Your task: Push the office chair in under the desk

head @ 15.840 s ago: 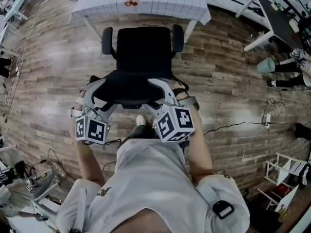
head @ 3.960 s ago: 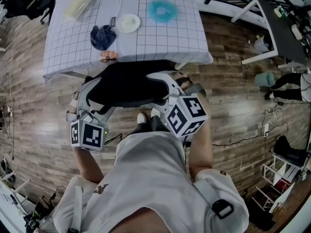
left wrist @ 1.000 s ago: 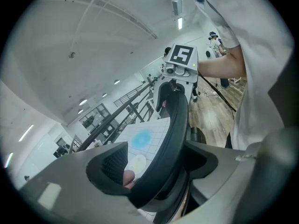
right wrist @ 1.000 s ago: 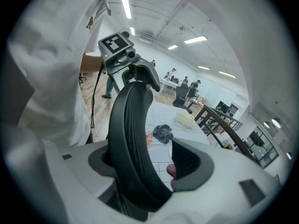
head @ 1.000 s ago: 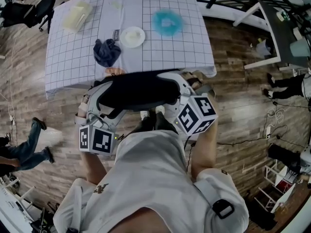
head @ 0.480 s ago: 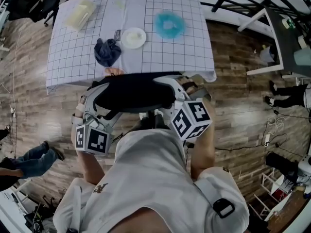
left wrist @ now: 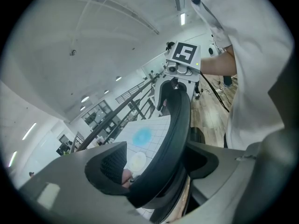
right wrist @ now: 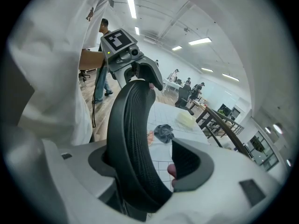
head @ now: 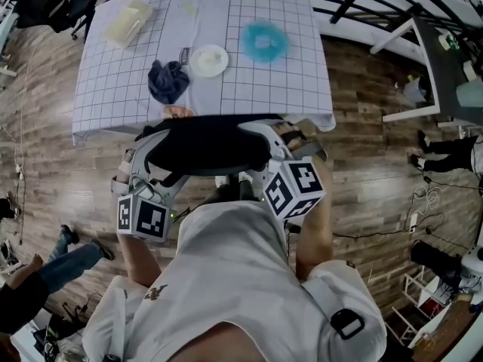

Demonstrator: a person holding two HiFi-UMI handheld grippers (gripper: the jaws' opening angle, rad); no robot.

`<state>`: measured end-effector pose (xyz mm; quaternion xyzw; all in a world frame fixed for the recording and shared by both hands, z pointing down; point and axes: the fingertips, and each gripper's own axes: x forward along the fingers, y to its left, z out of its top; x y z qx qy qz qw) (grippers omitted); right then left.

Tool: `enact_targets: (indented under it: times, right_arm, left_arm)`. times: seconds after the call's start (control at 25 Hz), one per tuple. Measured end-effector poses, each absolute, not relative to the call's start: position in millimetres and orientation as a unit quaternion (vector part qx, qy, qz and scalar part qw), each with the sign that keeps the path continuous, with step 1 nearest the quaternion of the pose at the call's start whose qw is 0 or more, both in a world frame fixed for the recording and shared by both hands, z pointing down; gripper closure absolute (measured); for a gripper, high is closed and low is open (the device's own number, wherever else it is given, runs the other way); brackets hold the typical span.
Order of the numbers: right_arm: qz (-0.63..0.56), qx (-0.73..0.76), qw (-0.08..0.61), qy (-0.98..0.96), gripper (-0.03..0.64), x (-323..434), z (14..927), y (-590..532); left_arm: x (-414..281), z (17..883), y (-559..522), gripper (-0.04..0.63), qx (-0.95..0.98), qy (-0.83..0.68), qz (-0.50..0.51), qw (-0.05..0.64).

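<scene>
1. Head view, lower half: the person's pale shirt [head: 226, 277] fills the frame.
2. Left gripper view: the left gripper [left wrist: 159, 164] stands spread around the office chair's black backrest [left wrist: 176, 129]. The backrest lies against the frame-right jaw, with a gap at the other pad.
3. Right gripper view: the right gripper [right wrist: 147, 164] also stands wide, the backrest against its frame-left jaw.
4. Head view, centre: the office chair [head: 204, 145] is tucked at the desk's [head: 249, 89] near edge, its seat hidden under the grid cloth.
5. Farther up the frame lie a dark rag [head: 167, 80], a white plate [head: 209, 60] and a blue round thing [head: 264, 41].

Ceiling strip lights [right wrist: 201, 41] give bright, even light. Soft glare streaks the floor [head: 41, 191] left of the desk [head: 204, 59]. Gripper views bulge, corners black.
</scene>
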<state>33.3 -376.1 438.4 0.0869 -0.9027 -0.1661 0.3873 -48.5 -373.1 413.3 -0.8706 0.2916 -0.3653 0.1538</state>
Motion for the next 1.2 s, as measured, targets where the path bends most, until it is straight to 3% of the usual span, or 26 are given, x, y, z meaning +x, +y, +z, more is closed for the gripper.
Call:
enact_targets:
  times: [0.6,0.8,0.96,1.08,1.2]
  right_arm:
    - [-0.154,0.104,0.383,-0.905,0.31,36.0,427.7,-365.6]
    - [-0.137,0.103,0.339,-0.925,0.311,43.7,403.0,-350.1]
    - [-0.122,0.103,0.225,-0.961,0.315,48.7,353.4,-338.5]
    - [-0.145,0.139,0.13,-0.971,0.446,46.8,311.7,-348.5]
    - [-0.165,0.202,0.105,-0.96,0.559,37.1,298.0,-370.5]
  left_arm:
    - [-50.1,398.1,-360.2,0.215,-0.897,0.292,-0.301,0.141]
    - [-54.7,371.3,-349.3,0.215,-0.915,0.288,-0.253,0.127]
    - [-56.4,332.0,-345.4,0.258,-0.931,0.296,-0.171,0.127]
    - [-56.1,302.9,-354.7,0.361,-0.929,0.325,-0.099,0.145]
    - [-52.5,289.9,-371.0,0.464,-0.917,0.36,-0.07,0.159]
